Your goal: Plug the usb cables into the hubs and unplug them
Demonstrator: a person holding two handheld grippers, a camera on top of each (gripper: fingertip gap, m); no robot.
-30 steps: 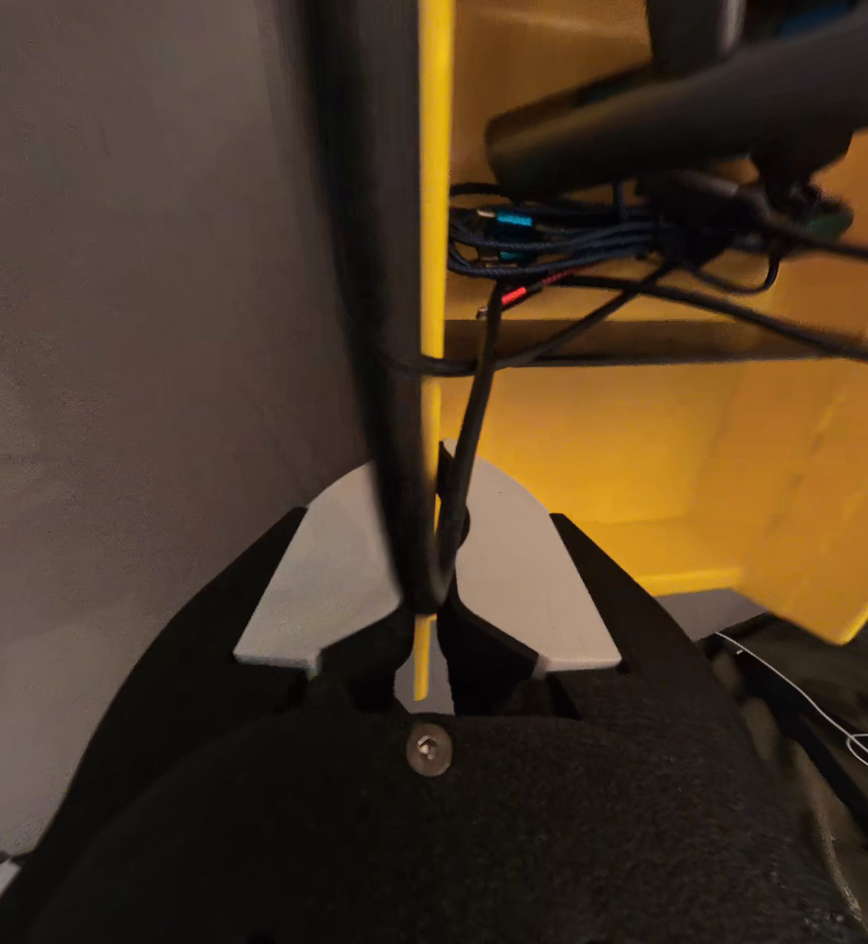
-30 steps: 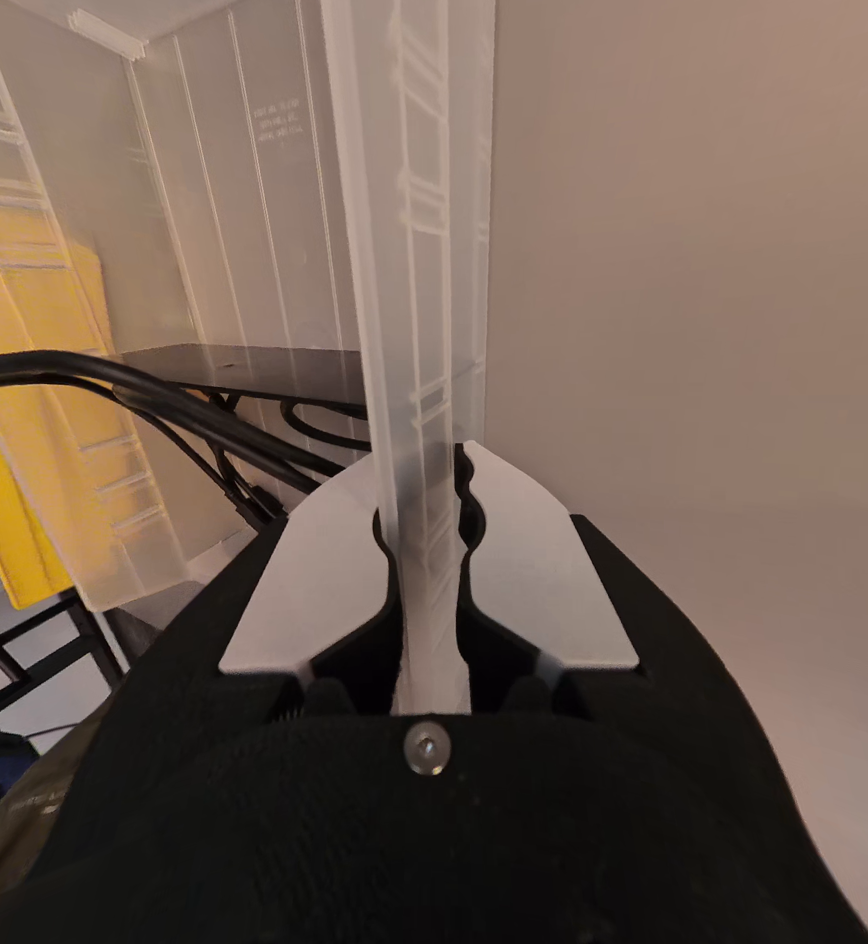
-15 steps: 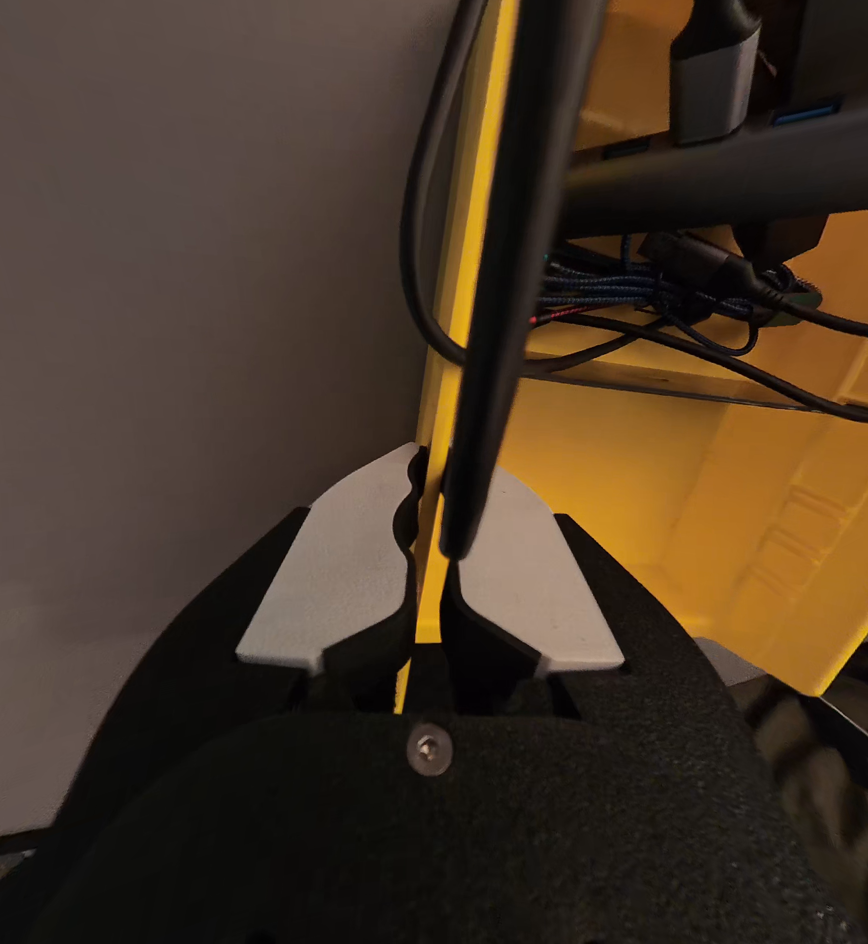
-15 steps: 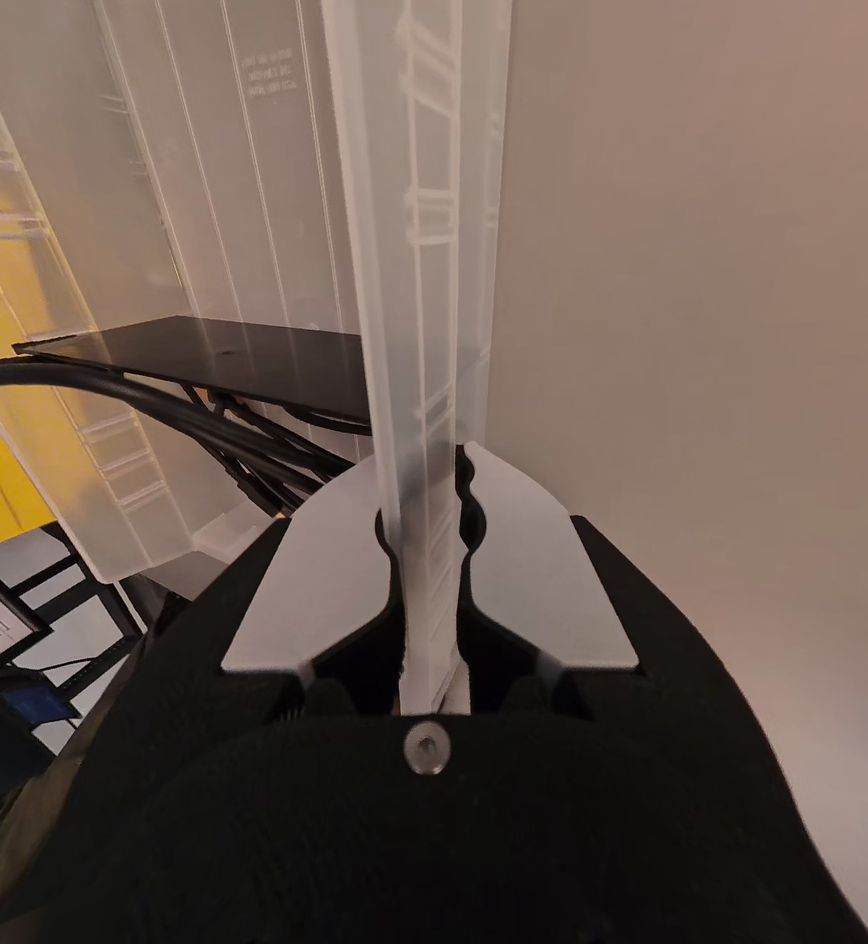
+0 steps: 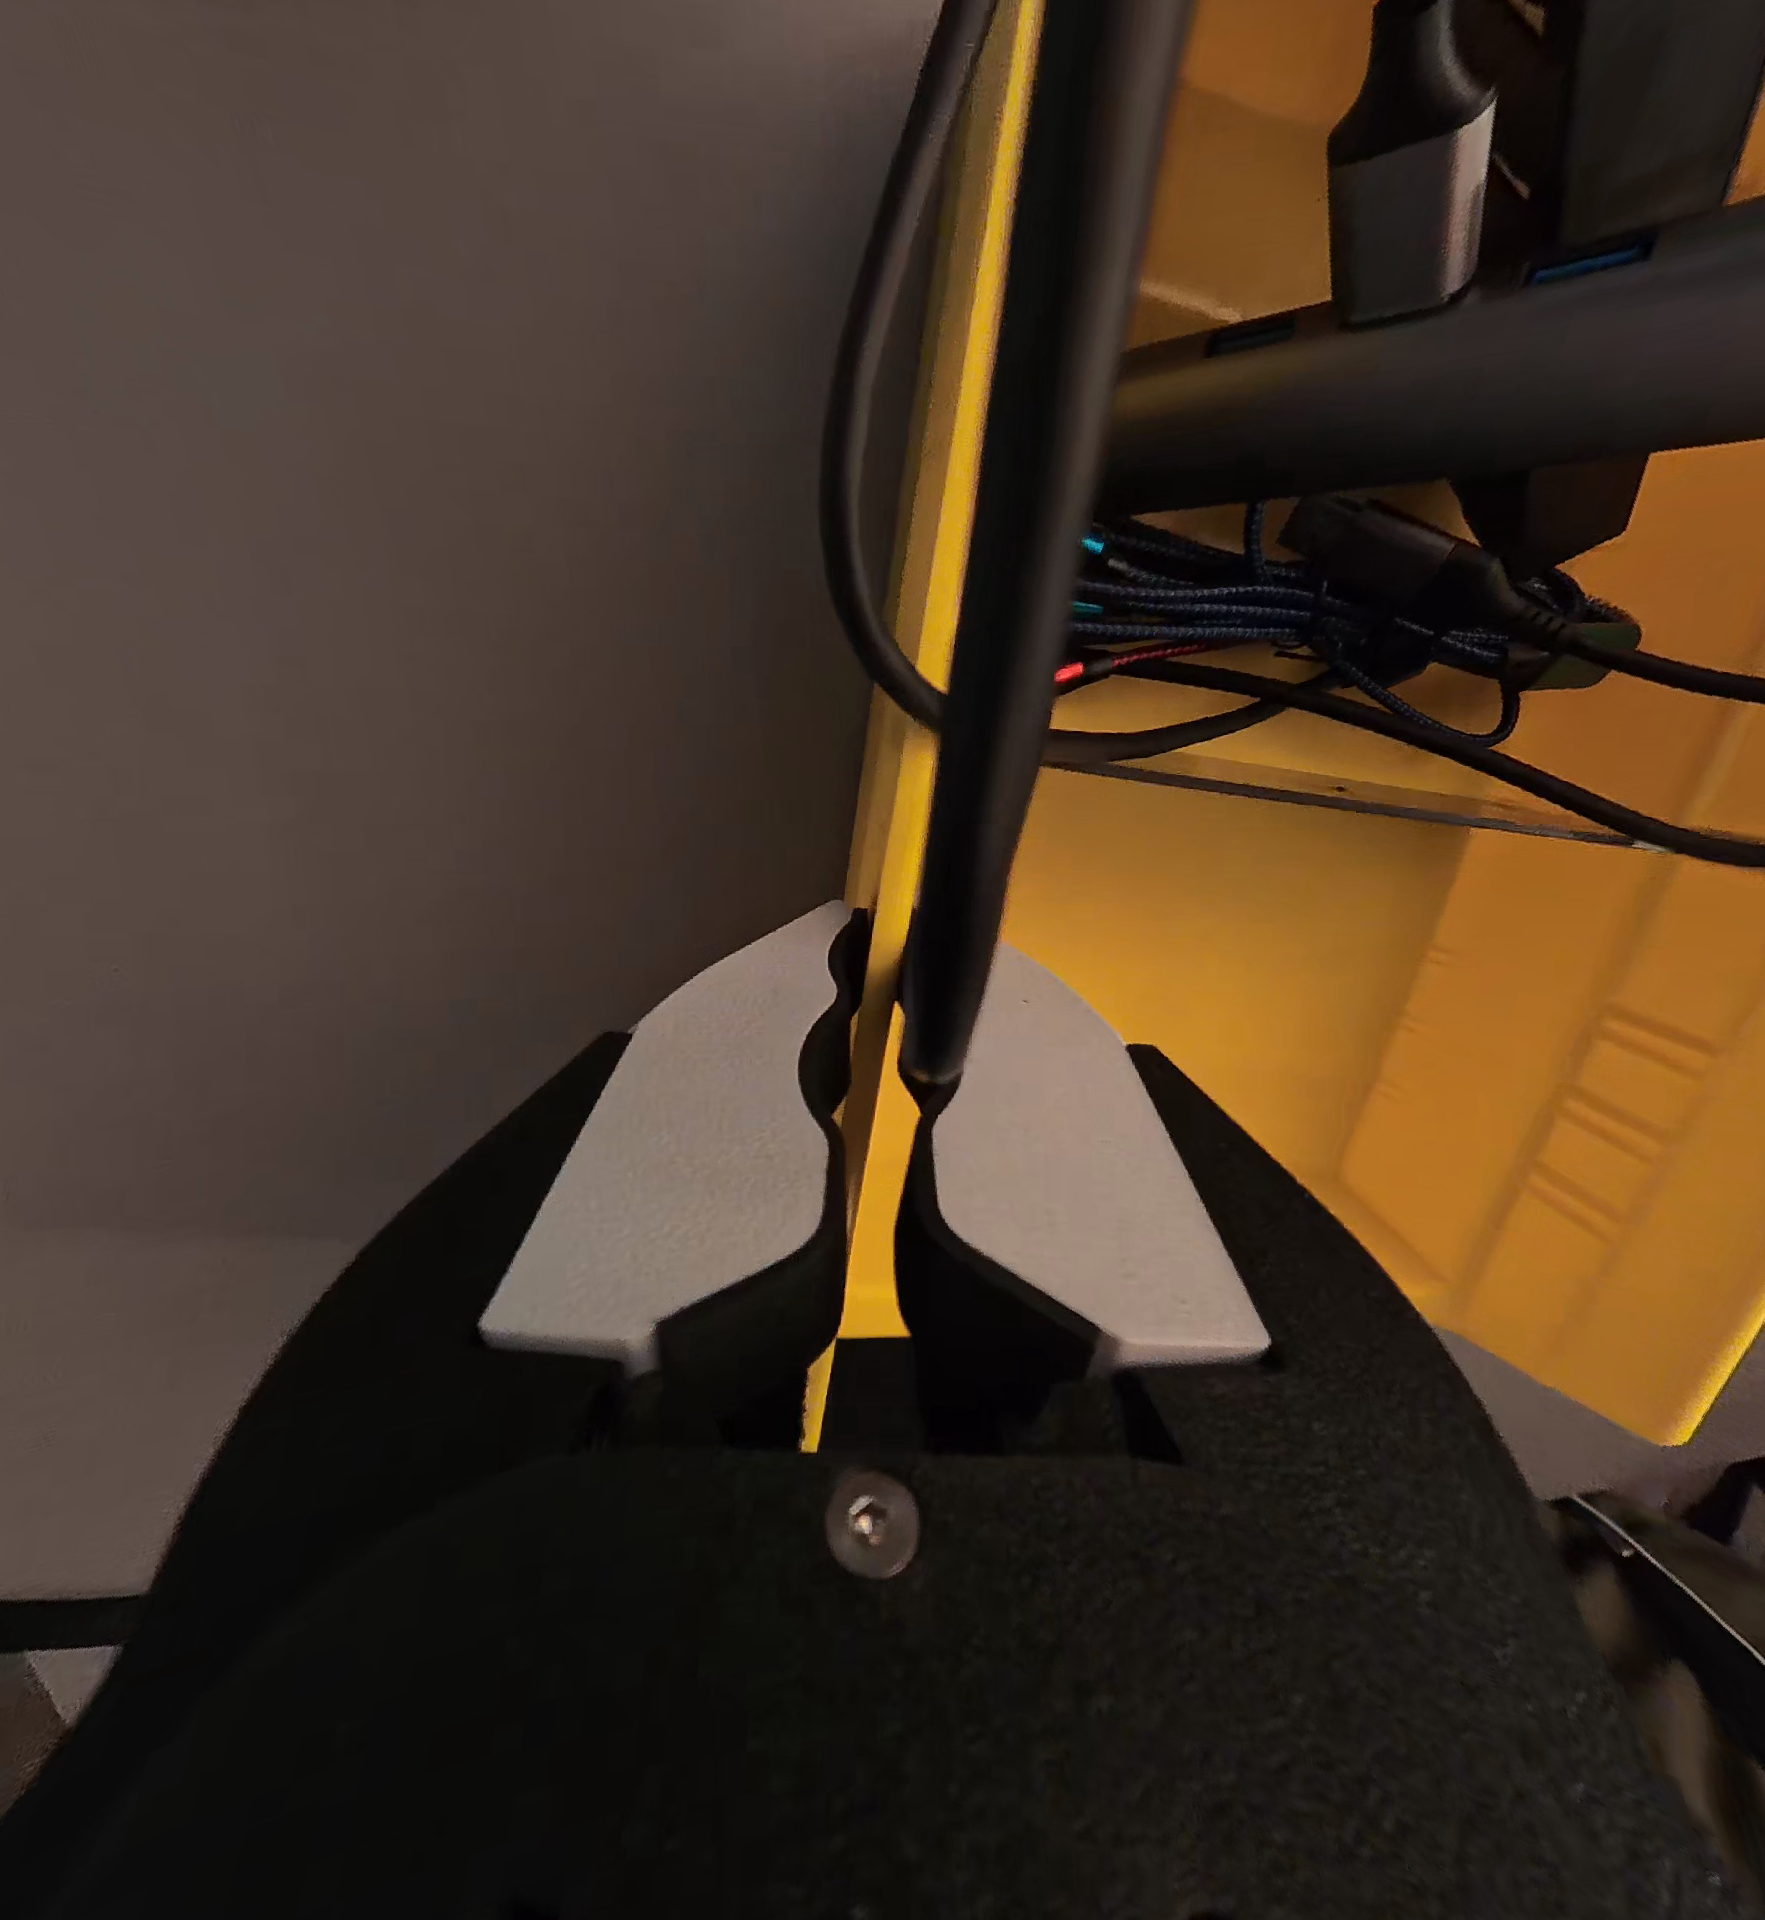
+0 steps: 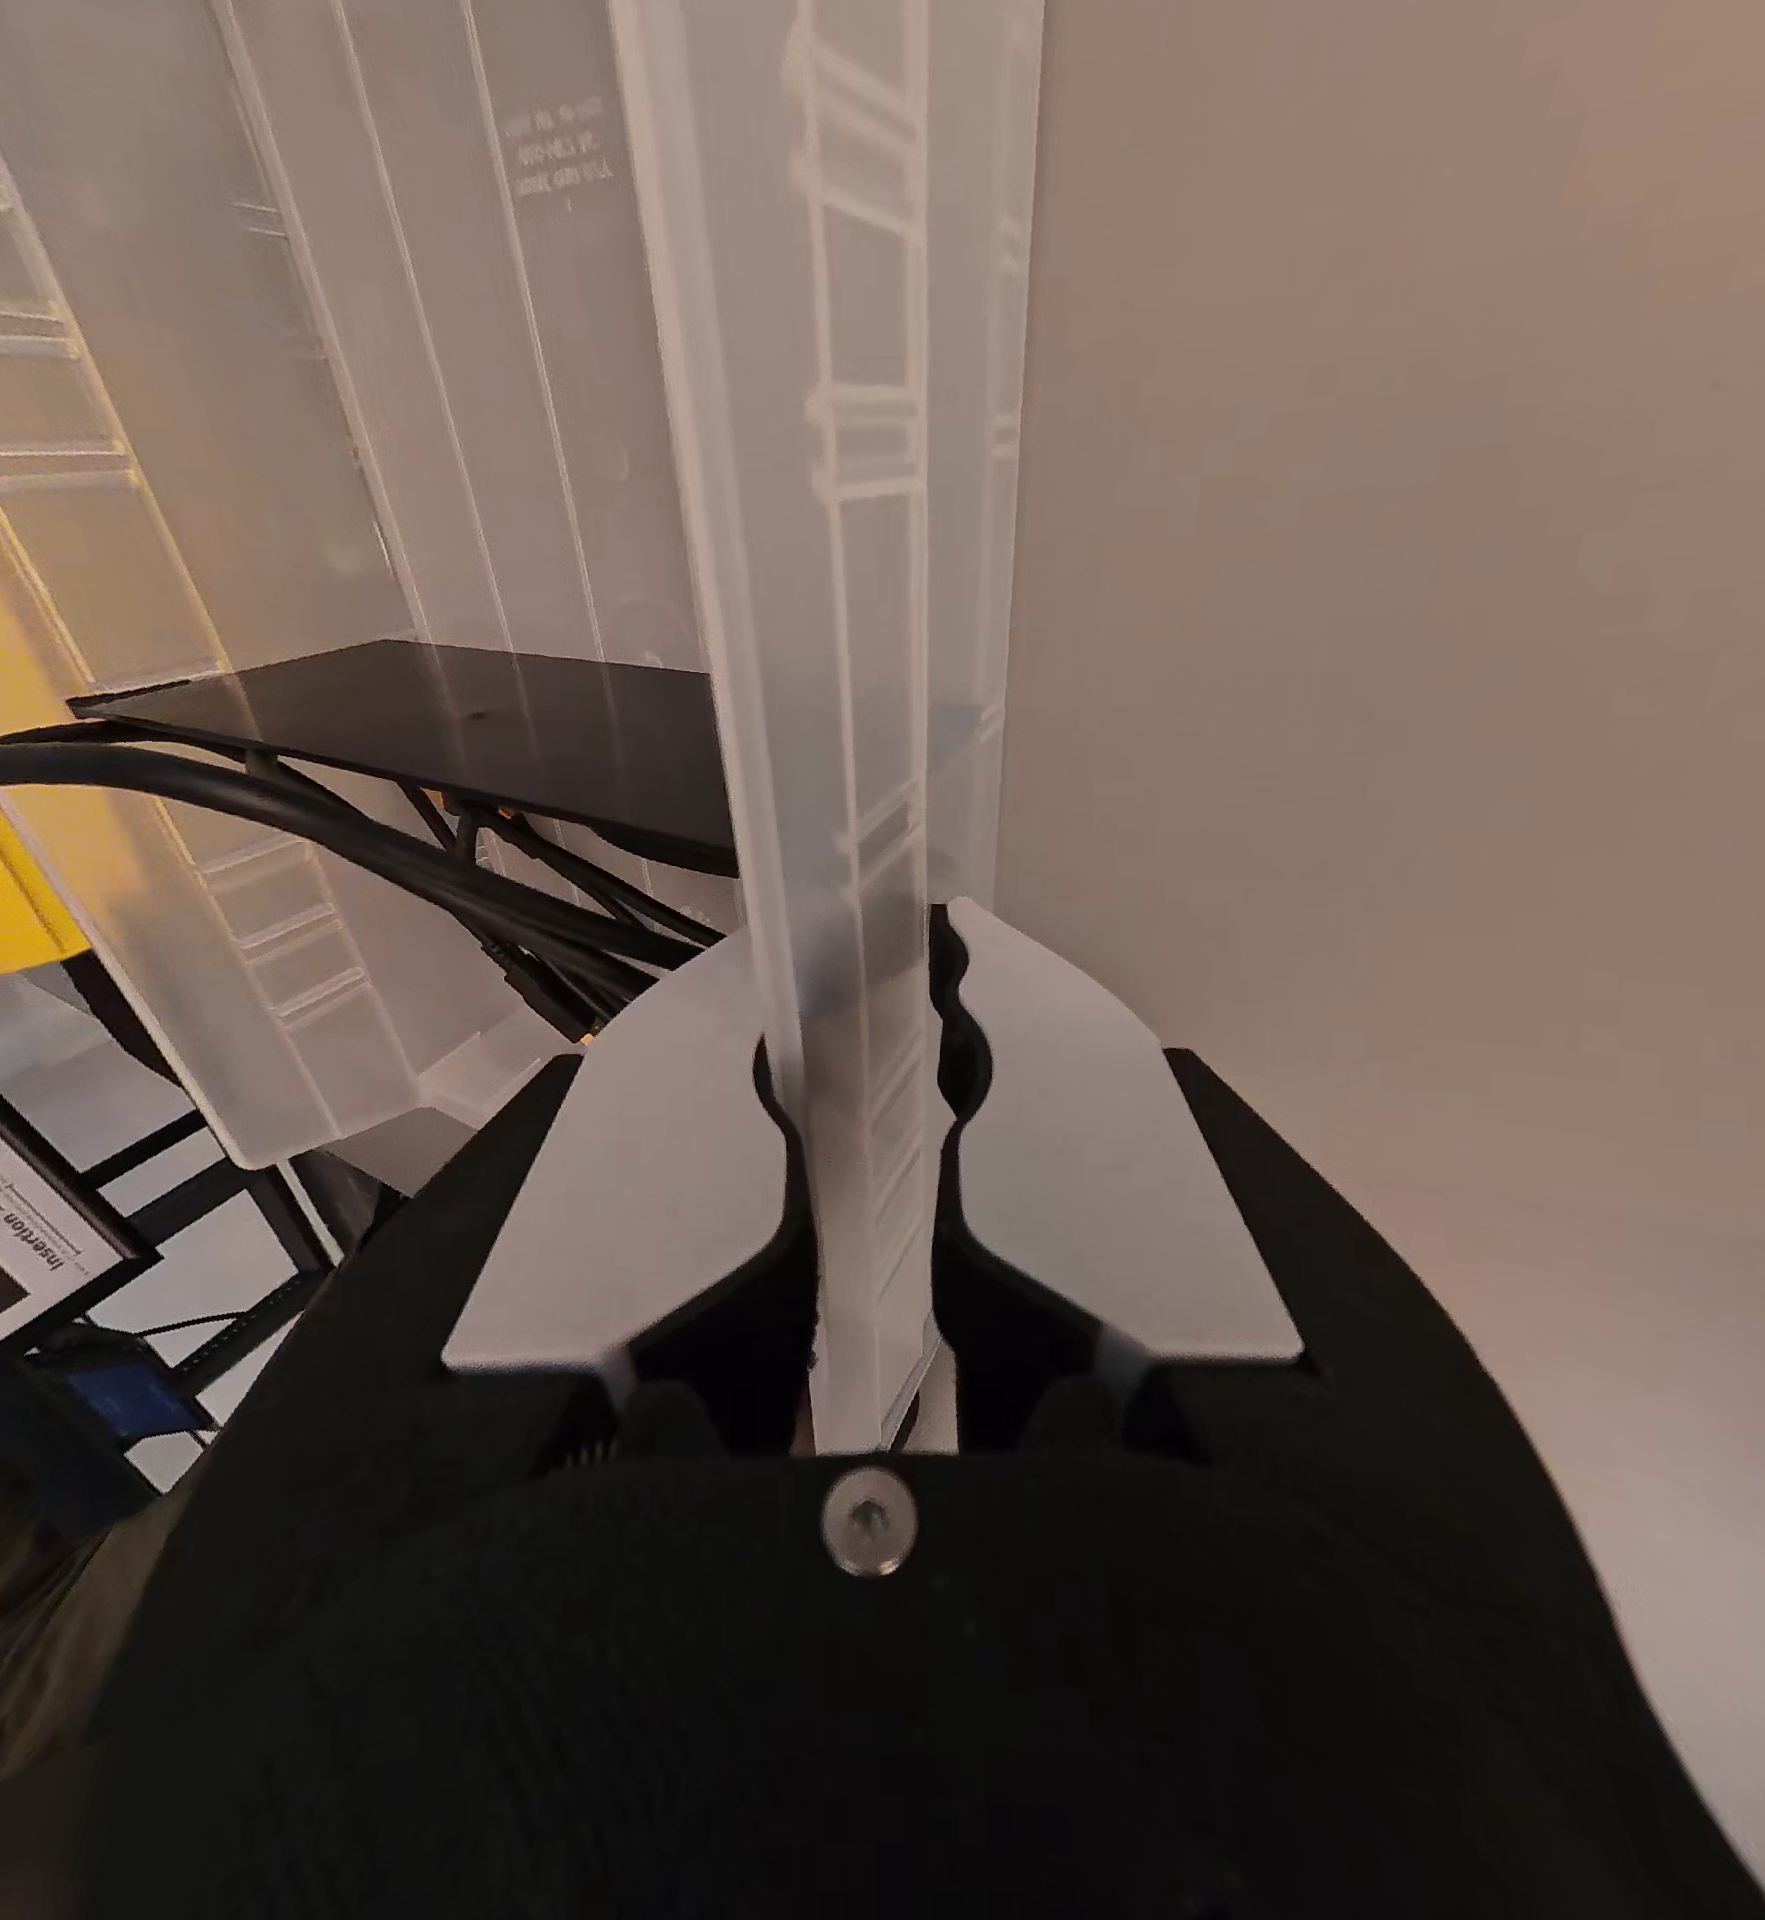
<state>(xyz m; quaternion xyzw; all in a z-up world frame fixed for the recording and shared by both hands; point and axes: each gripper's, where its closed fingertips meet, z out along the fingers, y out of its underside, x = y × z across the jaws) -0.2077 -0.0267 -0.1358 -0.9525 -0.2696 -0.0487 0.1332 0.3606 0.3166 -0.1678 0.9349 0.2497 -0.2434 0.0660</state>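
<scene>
Partly hidden in both views is the thing being gripped, since only thin edges of it are shown. In the left wrist view, the left gripper (image 5: 883, 1039) is seen with its jaws drawn narrow on the edge of a yellow bin (image 5: 1273, 1039); a dark flat bar (image 5: 1013, 540) runs down along that edge to the fingertips, and whether it is also pinched cannot be told. Most of the bin is cut off by the frame, and its far side is lost in dim light. Inside it, a long dark hub (image 5: 1480, 405) is seen with blue ports, a grey plug (image 5: 1408, 208) is seated in it, and a second dark block above is cropped. Beneath the hub, a tangle of usb cables (image 5: 1325, 634), braided blue and plain black, is heaped on a clear plate (image 5: 1377, 800). One black cable (image 5: 862, 468) is looped outside the bin's edge.

In the right wrist view, the right gripper (image 6: 862, 1018) is closed narrowly on the rim of a translucent bin (image 6: 836, 520). Within that bin a black panel (image 6: 421, 707) is seen, with black leads (image 6: 265, 810) passing under it; their ends are too small and dark to be made out. A framed card (image 6: 16, 1236) is cut off at the lower left. A plain wall (image 6: 1429, 623) fills the right side.
</scene>
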